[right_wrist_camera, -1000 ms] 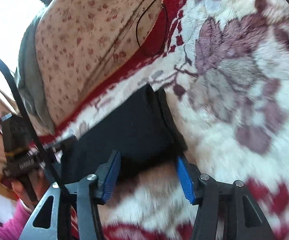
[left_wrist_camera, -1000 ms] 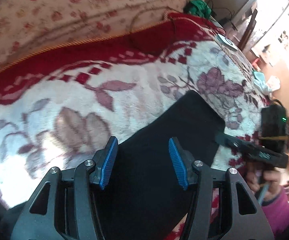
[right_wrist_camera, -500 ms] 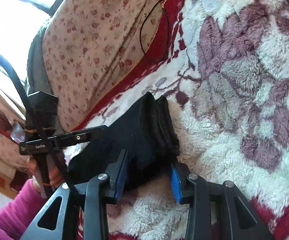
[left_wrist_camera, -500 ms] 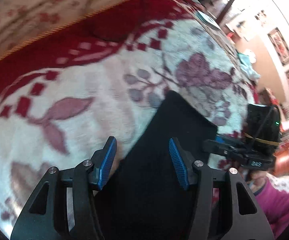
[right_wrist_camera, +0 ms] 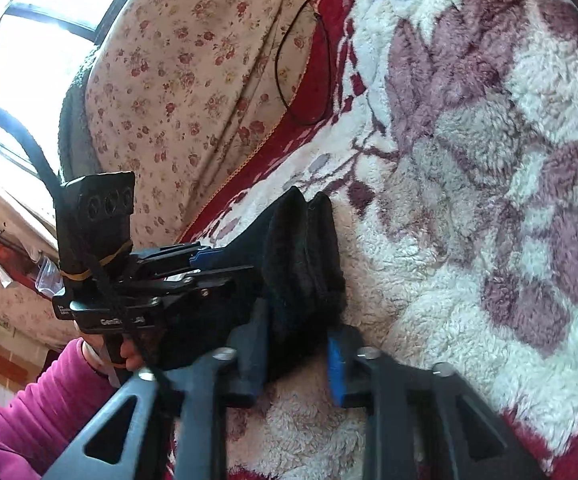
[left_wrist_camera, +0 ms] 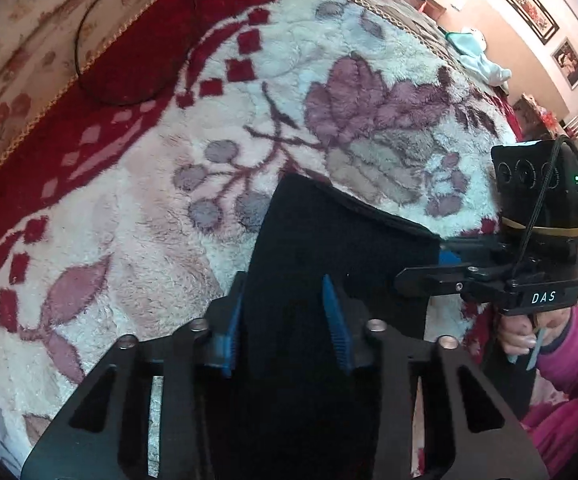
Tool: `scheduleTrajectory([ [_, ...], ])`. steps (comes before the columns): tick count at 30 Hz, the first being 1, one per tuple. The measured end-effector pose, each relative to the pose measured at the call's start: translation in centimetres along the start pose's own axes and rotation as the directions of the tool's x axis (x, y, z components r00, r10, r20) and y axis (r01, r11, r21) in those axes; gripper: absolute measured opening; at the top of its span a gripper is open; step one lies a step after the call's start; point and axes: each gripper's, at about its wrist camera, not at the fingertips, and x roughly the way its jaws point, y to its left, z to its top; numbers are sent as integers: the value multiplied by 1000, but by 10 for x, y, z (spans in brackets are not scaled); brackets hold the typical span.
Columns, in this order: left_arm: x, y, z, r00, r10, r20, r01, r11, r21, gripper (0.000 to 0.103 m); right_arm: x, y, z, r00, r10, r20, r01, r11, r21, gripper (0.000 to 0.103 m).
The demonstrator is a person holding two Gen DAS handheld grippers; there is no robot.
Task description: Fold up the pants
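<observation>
Black pants lie folded on a fluffy floral blanket. My left gripper points down onto their near left edge. Its blue pads are closing, with the dark cloth filling the gap between them. My right gripper reaches in from the right at the pants' far corner. In the right wrist view the pants bunch into upright folds between the closing pads of my right gripper, which squeeze the cloth. There the left gripper comes in from the left at the pants' other edge.
A thin black cable loops over the blanket's red border and onto a flowered sheet. A hand in a magenta sleeve holds the right gripper. A pale blue cloth lies at the bed's far edge, with a window at the left.
My left gripper slid along the pants towards their end and rolled, and its pads drew much closer together. The right gripper's pads narrowed onto the bunched pants edge while that hand stayed in place.
</observation>
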Motion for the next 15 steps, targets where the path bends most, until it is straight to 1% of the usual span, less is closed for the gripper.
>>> scheduleTrajectory([
  [3,-2,-2,1,1000,8,17,-8,1000,-7,17,2,3,1,1000,18,4,-18,1000,-7,14],
  [4,-3,-1,1,1000,8,23,-8,1000,-11,16,0,4,2,999,32,10,-32,999,-8,13],
  [6,-8,-1,2,999,4,36,-3,1000,-22,11,-6,9,2,997,71,37,-71,997,-16,13],
  [10,-26,-5,4,997,-5,81,7,1000,-29,10,-16,23,4,990,122,69,-120,992,-44,13],
  [13,-44,-13,4,992,1,123,1,1000,-18,10,-25,39,6,986,140,88,-133,987,-89,13],
  [15,-60,-17,4,988,7,154,-5,1000,-14,10,-32,54,8,981,166,98,-154,981,-121,13],
])
